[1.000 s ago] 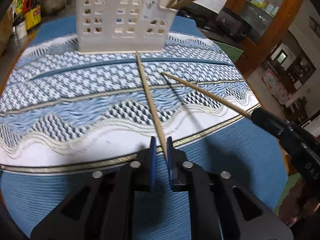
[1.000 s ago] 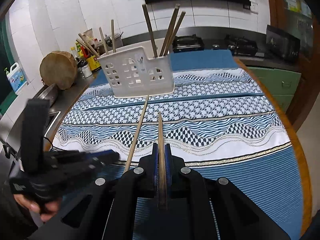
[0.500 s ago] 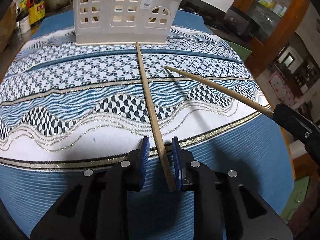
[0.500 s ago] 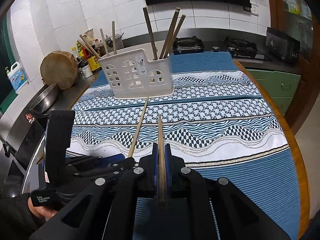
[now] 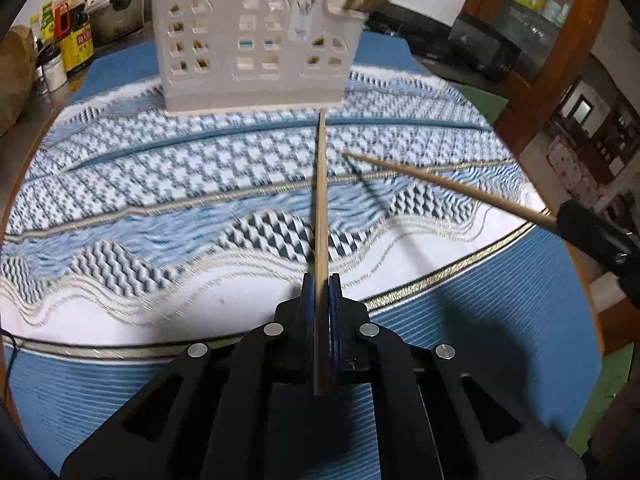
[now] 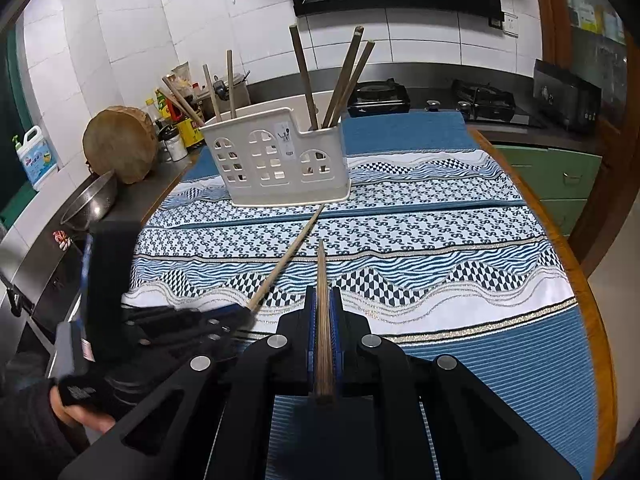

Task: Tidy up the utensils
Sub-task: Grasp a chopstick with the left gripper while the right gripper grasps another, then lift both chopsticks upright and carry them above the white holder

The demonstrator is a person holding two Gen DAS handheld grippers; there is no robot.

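A: How do the tools stand?

B: The left tool (image 5: 321, 280) is closed on a chopstick (image 5: 321, 200), pinching it near its thick end, with a short stub behind the pads. The right tool (image 6: 323, 292) is closed on a second chopstick (image 6: 322, 276), also gripped low on the shaft.

A: Which way do the sticks lie?

B: Each runs straight ahead of its tool, long axis in line with the fingers, thin tip forward. The left one's tip reaches almost to the foot of the white holder (image 5: 256, 44), at its right-hand corner; whether it touches cannot be told. The right one's tip stops well short of the holder (image 6: 276, 156), over the patterned cloth (image 6: 440, 240) on the bench.

A: So which hand is nearer?

B: The left, judging by the tip. The holder sits dead ahead of both tools, and other chopsticks already stand in its compartments (image 6: 344, 76).

A: What does the coming move turn on?

B: Likely the tilt. Both sticks lie nearly flat while the holder's openings face up, so each would need raising above the rim and tipping point-down before it is let go.
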